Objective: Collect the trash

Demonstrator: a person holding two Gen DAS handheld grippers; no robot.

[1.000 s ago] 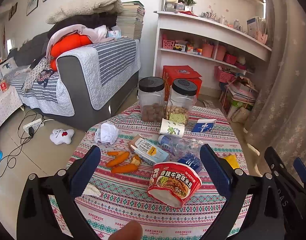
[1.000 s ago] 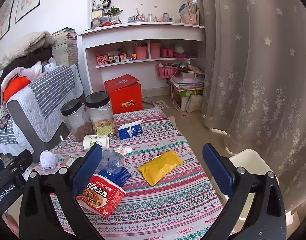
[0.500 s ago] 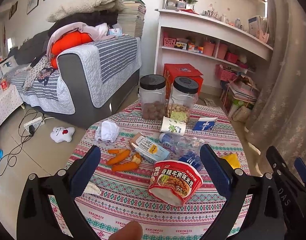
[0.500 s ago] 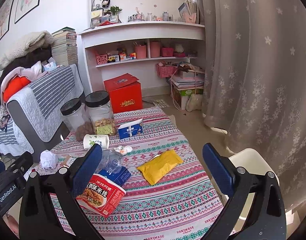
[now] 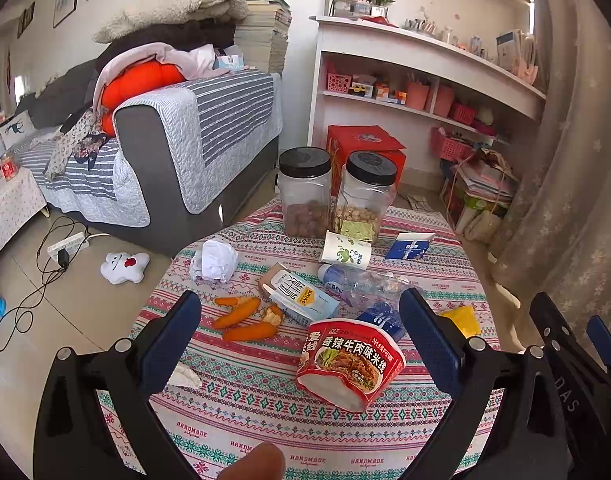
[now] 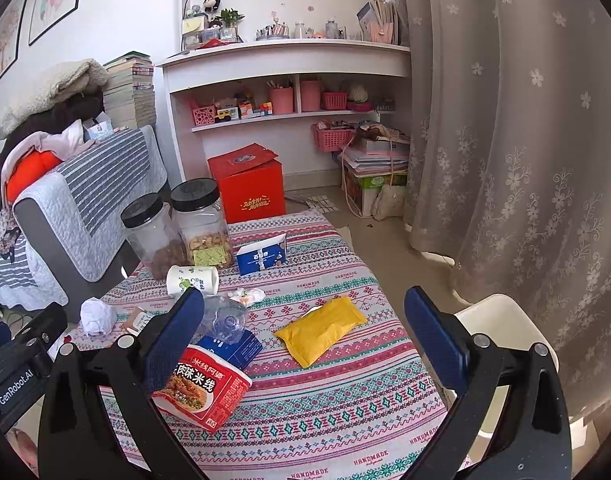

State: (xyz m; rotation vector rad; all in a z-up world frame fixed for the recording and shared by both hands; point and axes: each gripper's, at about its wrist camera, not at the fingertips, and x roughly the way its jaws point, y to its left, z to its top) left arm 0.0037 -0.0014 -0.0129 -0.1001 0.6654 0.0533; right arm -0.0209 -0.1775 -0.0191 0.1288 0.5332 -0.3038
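Both claws, left claw [image 5: 301, 332] and right claw [image 6: 305, 324], hang released above the table [image 5: 265, 408]. The red noodle cup [image 5: 349, 364] lies tipped near the table's near edge, yellow packet [image 6: 321, 330] to its right.

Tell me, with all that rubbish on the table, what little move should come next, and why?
Probably ease the left gripper forward and down around the red noodle cup. That cup lies tipped on the tablecloth, nearest of the litter and already roughly between the open fingers; nothing is held yet. The right gripper hangs open over the yellow packet.
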